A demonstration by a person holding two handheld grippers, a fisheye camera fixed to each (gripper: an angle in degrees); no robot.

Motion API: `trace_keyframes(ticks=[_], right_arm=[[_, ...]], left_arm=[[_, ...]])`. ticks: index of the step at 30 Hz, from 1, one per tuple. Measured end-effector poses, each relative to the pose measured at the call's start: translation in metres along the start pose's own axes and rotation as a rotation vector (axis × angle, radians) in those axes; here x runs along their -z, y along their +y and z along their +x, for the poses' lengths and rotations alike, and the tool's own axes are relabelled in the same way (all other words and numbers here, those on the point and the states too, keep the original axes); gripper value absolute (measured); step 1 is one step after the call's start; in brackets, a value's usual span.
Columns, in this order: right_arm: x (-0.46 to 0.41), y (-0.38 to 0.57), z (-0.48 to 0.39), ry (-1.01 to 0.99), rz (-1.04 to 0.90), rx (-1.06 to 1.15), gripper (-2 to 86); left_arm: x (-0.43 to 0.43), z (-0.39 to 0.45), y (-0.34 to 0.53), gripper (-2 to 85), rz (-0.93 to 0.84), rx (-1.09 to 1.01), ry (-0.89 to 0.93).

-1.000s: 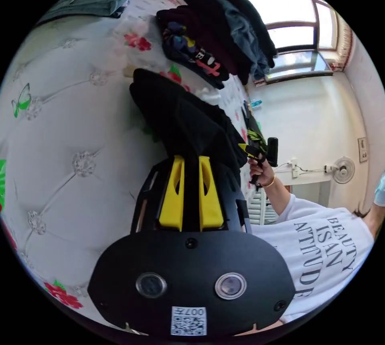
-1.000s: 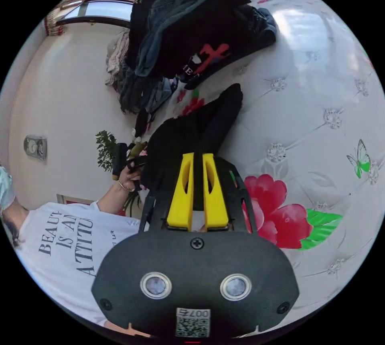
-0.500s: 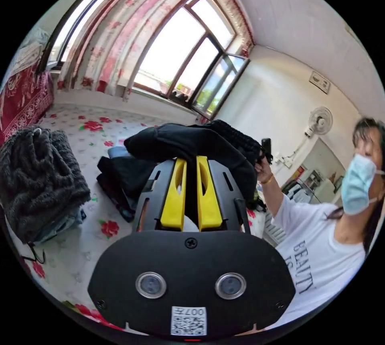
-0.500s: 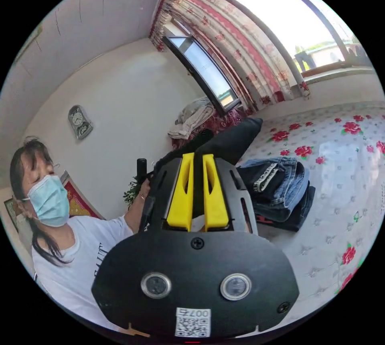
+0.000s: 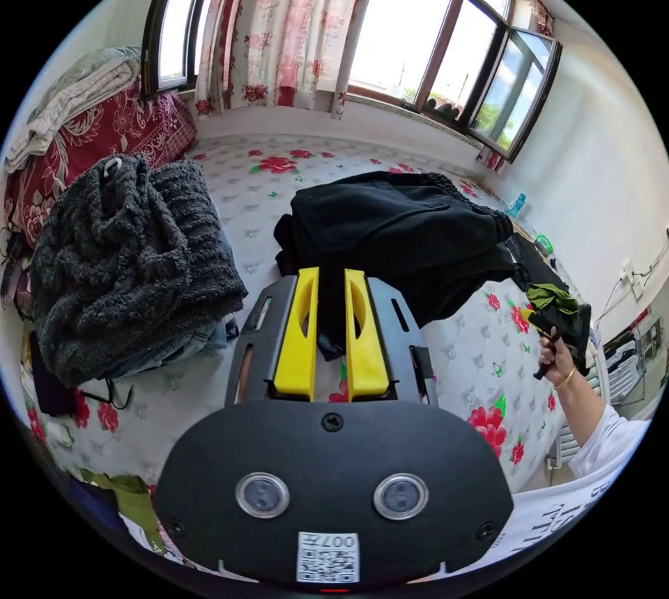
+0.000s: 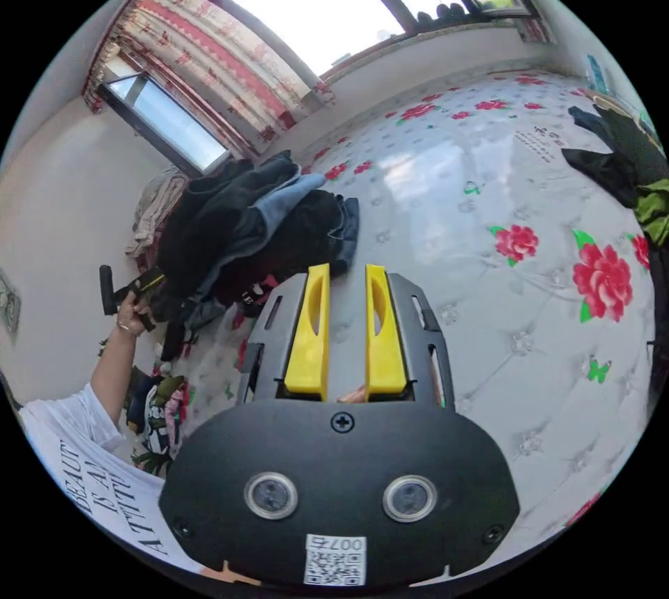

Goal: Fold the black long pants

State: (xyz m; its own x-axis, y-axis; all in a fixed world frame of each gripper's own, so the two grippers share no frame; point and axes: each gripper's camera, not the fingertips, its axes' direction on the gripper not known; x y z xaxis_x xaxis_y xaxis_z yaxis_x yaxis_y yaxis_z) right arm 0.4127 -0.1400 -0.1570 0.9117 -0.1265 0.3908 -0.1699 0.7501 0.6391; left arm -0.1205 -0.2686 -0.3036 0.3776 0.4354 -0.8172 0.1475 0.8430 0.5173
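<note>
Black long pants (image 5: 397,237): plain black, folded bundle. Left gripper (image 5: 330,278): yellow jaws, black body. Right gripper (image 6: 346,275): same yellow jaws, black body. Bed cover (image 6: 481,209): white, quilted, red flowers with green leaves, small green butterflies. Knit sweater (image 5: 118,258): dark grey, chunky knit. Curtain (image 5: 293,21): pale with red floral print. Blanket (image 5: 104,132): dark red, pale flower pattern. Person's shirt (image 6: 83,467): white with dark lettering. Clothes pile (image 6: 258,230): black, blue-grey, dark red.

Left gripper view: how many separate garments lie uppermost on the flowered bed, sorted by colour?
Black folded pants: 1
Black flat garment: 1
Dark grey knitted sweater: 1
Olive green crumpled cloth: 1
Total: 4
</note>
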Motion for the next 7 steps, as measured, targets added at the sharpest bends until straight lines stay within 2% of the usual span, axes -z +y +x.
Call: trace_keyframes(ticks=[6,7], right_arm=[[0.103,0.054,0.151,0.528,0.061,-0.250,6.8],[0.113,0.057,0.162,0.567,0.065,-0.271,6.9]], left_arm=[[0.021,0.030,0.061,5.3,0.057,0.033,-0.042],[0.022,0.040,0.081,4.9,0.052,0.033,-0.063]])
